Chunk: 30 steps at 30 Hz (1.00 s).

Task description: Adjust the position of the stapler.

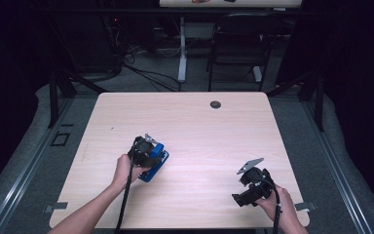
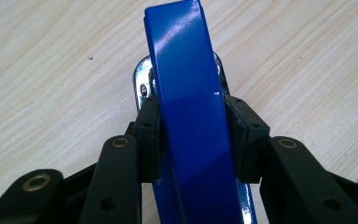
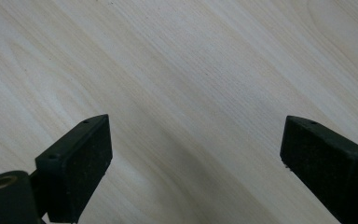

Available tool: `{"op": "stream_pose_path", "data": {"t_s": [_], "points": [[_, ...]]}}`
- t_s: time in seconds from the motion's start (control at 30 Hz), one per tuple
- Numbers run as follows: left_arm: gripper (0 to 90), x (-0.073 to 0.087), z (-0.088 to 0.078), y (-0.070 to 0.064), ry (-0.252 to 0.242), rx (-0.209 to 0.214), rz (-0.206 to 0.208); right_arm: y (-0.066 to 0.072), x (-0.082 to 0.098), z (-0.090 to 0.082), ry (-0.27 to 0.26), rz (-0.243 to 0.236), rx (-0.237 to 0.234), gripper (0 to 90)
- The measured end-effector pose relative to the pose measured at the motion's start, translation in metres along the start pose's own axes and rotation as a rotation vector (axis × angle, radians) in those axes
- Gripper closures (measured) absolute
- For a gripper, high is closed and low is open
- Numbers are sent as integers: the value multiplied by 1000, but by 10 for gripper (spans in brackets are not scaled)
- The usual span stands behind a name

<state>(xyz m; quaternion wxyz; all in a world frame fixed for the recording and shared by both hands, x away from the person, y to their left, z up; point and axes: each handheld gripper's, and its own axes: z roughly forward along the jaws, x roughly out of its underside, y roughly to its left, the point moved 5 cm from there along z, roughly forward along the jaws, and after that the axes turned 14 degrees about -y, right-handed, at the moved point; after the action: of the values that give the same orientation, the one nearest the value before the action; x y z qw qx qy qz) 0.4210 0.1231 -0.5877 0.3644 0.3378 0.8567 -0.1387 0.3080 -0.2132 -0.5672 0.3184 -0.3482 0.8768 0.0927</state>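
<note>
Your left gripper (image 2: 193, 140) is clamped on the blue stapler (image 2: 191, 93) lying on the table (image 1: 199, 122), your right gripper (image 3: 196, 154) is spread wide with nothing in it, so I think you must lift next.

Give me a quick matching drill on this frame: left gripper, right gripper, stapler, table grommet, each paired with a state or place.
Things:
1. left gripper
2. right gripper
3. blue stapler
4. dark grommet

States or places:
A. set in the table's far edge
B. fingers wide apart over bare wood
C. shut on the stapler's sides
D. lying on the table, held between fingers

Pairs: 1-C, 2-B, 3-D, 4-A
</note>
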Motion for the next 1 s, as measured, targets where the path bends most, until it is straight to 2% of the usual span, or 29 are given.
{"op": "stream_pose_path", "data": {"t_s": [0.33,0.37,0.7,0.77,0.83,1.0], "points": [[652,0,-2,-6,4,85,59,0,0,0,0,-2,-2,90],[653,0,-2,-7,3,109,62,0,0,0,0,-2,-2,90],[661,0,-2,-16,9,174,120,0,0,1,5,2,-9,91],[661,0,-2,-17,7,172,129,0,0,1,3,3,-11,91],[662,0,-2,-18,4,191,133,0,0,1,2,5,-11,91],[661,0,-3,-21,2,204,156,0,1,1,10,0,-11,91]]}}
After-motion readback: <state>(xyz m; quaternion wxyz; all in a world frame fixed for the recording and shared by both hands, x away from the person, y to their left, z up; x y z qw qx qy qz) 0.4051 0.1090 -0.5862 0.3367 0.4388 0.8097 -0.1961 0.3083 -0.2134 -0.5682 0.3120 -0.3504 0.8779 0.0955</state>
